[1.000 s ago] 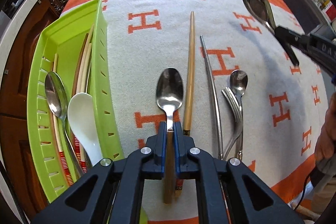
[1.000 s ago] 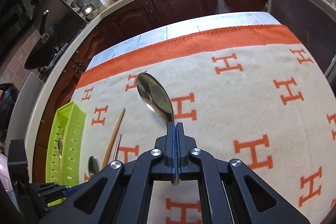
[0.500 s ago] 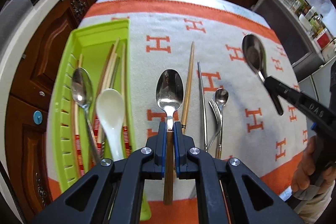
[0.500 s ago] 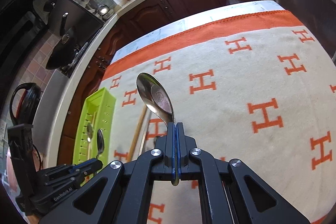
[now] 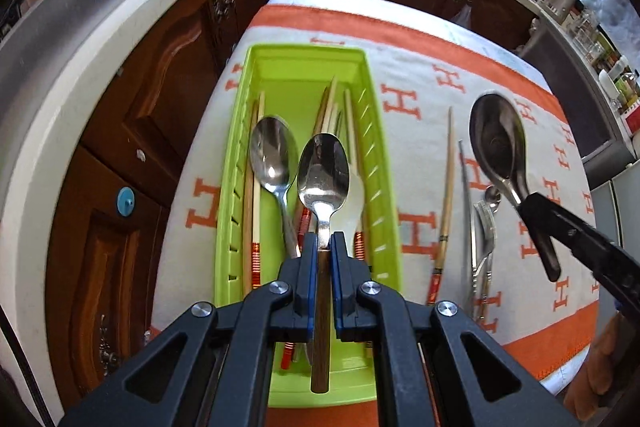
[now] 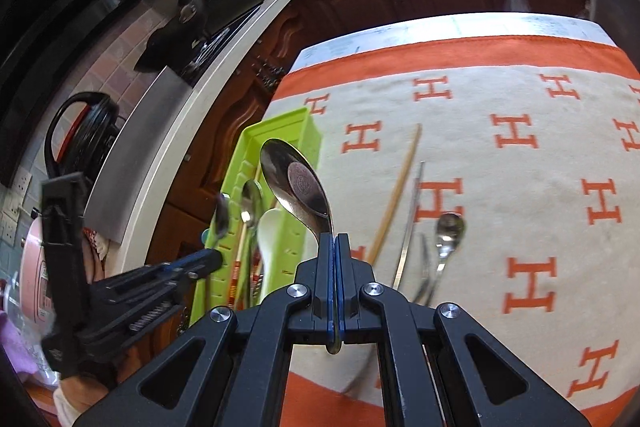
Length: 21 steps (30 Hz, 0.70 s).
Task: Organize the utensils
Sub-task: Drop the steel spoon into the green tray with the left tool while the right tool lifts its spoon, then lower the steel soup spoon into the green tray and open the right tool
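Note:
My left gripper [image 5: 323, 247] is shut on a wooden-handled metal spoon [image 5: 323, 173] and holds it above the green tray [image 5: 372, 115], which holds a metal spoon [image 5: 272, 155], a white spoon [image 5: 354, 199] and several chopsticks. My right gripper [image 6: 335, 241] is shut on a dark metal spoon [image 6: 296, 183], held above the cloth to the right of the tray; that spoon also shows in the left wrist view [image 5: 498, 147]. On the cloth lie a wooden chopstick [image 5: 446, 187], a metal chopstick [image 5: 466, 211], a fork [image 5: 484, 239] and a small spoon [image 6: 448, 231].
An orange-and-white cloth with H marks [image 6: 520, 147] covers the table. The tray sits at the table's left edge, next to brown cabinets [image 5: 132, 99] and a white counter edge [image 5: 60, 67]. Kitchenware stands on the far counter.
My left gripper has carried its spoon left from above the cloth to above the green tray. My right gripper has moved its spoon left, closer to the tray.

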{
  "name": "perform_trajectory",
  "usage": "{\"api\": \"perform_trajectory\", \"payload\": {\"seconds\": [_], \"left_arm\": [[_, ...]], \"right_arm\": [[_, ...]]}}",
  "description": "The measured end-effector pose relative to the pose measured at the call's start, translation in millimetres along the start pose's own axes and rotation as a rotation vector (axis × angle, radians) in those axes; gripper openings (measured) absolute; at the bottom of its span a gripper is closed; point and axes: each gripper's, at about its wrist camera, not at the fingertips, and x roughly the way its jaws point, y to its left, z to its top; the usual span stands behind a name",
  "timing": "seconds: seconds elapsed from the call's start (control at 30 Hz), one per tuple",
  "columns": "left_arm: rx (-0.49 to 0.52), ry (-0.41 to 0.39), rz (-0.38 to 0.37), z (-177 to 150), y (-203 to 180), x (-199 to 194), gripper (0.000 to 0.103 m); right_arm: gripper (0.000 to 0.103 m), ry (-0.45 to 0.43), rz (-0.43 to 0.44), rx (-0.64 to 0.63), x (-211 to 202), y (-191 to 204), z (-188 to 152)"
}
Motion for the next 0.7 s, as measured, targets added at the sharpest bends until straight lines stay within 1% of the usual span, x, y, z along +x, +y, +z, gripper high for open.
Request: {"api": "perform_trajectory", "payload": {"seconds": [0.1,0.13,0.17,0.2,0.27,0.3,0.33,0.4,0.47,0.6,0.63,0.7], "left_arm": [[0.005,-0.002,0.007,-5.1,5.4,11.9,0.005],[0.005,-0.005,0.007,-5.9,7.1,13.0,0.009],[0.006,-0.011,0.005,-6.2,6.7,14.0,0.017],[0.007,-0.022,0.003,-6.7,8.0,12.2,0.023],[-0.006,-0.051,-0.003,-6.4,15.0,6.8,0.043],[-0.013,-0.067,-0.004,-6.2,18.4,3.2,0.046],[-0.024,-0.086,-0.004,-6.2,23.0,-1.8,0.05],[-0.037,-0.115,-0.006,-5.6,31.5,-9.5,0.052],[-0.051,-0.134,0.005,-5.1,39.4,-15.2,0.059],[-0.076,-0.168,0.061,-3.2,57.7,-24.6,0.064],[-0.084,-0.174,0.078,-2.6,62.0,-25.5,0.066],[-0.102,-0.19,0.126,-0.8,72.7,-26.4,0.07]], "right_arm": [[0.001,0.01,-0.011,-0.012,8.4,23.8,-3.8],[0.001,0.016,-0.014,-0.011,12.1,28.2,-2.8],[0.001,0.022,-0.017,-0.012,16.0,30.6,-1.4],[0.001,0.029,-0.024,-0.016,20.1,35.4,-2.2],[0.001,0.042,-0.04,-0.02,30.1,43.0,-0.5],[0.001,0.048,-0.05,-0.023,34.7,48.6,-0.2],[0.001,0.051,-0.057,-0.024,40.9,49.9,2.4],[0.001,0.054,-0.076,-0.026,52.1,57.1,6.1],[0.001,0.06,-0.091,-0.019,63.1,58.9,12.0],[0.001,0.079,-0.119,0.025,89.1,63.6,22.8],[0.001,0.082,-0.125,0.036,94.1,64.7,24.9],[0.001,0.085,-0.131,0.056,104.3,66.4,29.8]]}}
